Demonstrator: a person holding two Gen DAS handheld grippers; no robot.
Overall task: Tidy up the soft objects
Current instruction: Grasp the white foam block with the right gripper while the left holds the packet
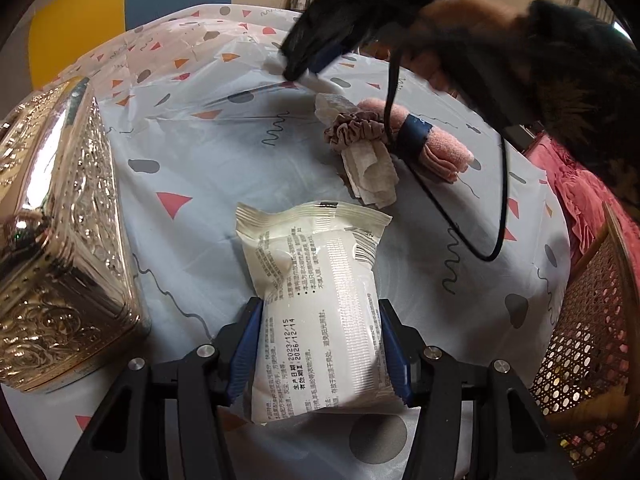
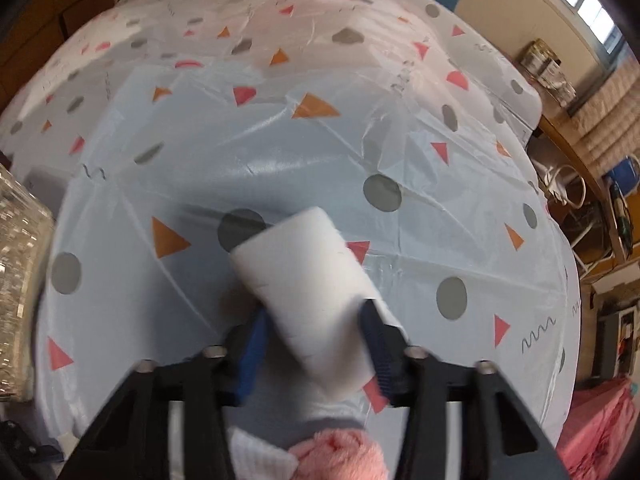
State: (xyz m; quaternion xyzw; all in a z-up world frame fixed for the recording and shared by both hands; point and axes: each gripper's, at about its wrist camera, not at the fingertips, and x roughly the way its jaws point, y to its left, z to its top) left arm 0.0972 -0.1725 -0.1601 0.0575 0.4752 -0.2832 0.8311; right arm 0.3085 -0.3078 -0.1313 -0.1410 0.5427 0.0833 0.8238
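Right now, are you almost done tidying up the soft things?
Not yet; nothing looks sorted. In hand: the left tongs squeeze a white wipes pack, and the right tongs grip a white roll. Left on the tablecloth: a pink towel, a scrunchie and crumpled tissues, heaped together. A shiny gold box stands beside them.

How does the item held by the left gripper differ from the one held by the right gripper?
The left gripper holds a wet-wipe pack: a flat, crinkly sealed pouch covered in printed text. The right gripper holds a white block: plain, unprinted, smooth-sided, with no wrapper. The pack lies on the tablecloth; whether the block touches it is unclear. Both are white and clamped between blue pads.
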